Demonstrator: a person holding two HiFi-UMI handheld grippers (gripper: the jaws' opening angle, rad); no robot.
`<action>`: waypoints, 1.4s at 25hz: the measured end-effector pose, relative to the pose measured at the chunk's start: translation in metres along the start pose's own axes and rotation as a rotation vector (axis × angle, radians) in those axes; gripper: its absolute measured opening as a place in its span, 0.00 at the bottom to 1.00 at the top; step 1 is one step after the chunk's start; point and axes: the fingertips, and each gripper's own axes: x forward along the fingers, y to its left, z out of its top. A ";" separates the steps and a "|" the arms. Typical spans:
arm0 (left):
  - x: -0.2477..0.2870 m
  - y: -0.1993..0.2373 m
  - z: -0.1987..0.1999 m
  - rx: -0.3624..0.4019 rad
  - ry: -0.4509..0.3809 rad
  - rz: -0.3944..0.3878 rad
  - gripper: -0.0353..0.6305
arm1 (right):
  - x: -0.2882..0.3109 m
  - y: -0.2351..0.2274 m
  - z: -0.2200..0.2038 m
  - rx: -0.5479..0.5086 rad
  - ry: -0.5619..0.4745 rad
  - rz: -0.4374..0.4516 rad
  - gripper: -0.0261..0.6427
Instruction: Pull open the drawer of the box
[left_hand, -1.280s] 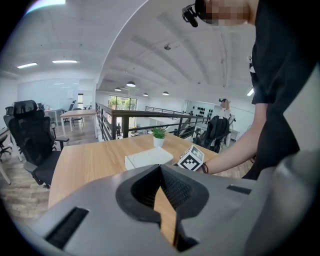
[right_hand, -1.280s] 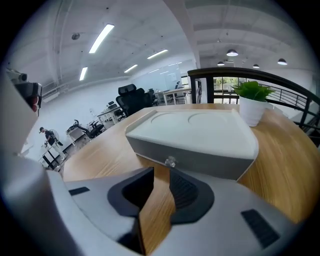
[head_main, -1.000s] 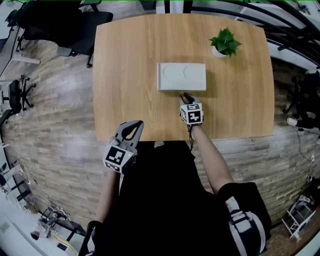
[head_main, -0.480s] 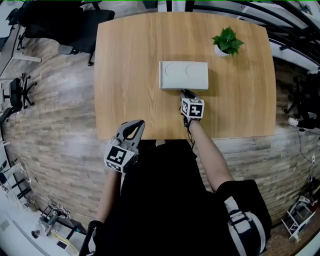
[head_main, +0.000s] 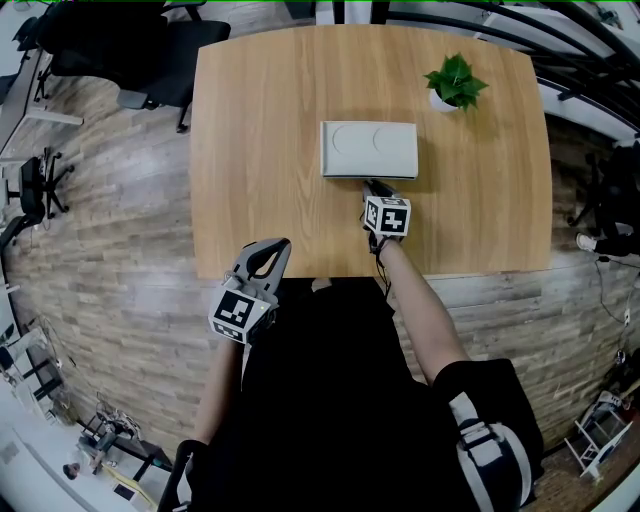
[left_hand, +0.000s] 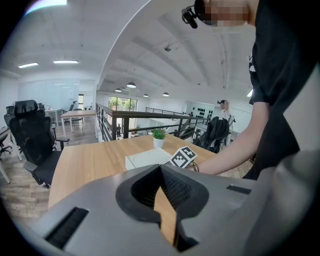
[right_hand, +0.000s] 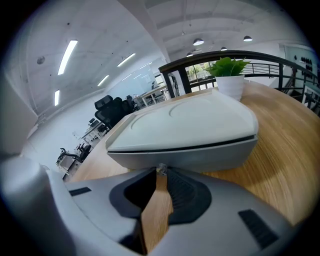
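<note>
A flat white box lies in the middle of the wooden table; its drawer front faces me and sits flush with the box. My right gripper is against that front, and in the right gripper view its jaws are shut on a small metal knob at the drawer's middle. My left gripper hangs shut and holding nothing over the table's near edge, well to the left of the box. The drawer's inside is hidden.
A small potted plant stands at the table's far right, behind the box. A black office chair is off the far left corner. The table's near edge runs just in front of my body.
My right gripper has edged forward onto the box's front. The box, the drawer and the left gripper have not visibly moved.
</note>
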 end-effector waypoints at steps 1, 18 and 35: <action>0.000 0.000 0.000 0.001 -0.002 -0.002 0.09 | -0.001 0.000 -0.002 0.001 0.000 0.000 0.16; -0.018 0.000 -0.001 0.002 -0.025 -0.002 0.09 | -0.017 0.007 -0.022 -0.027 0.014 -0.016 0.16; -0.018 -0.005 -0.001 0.011 -0.040 -0.010 0.09 | -0.027 0.008 -0.038 -0.042 0.039 -0.012 0.16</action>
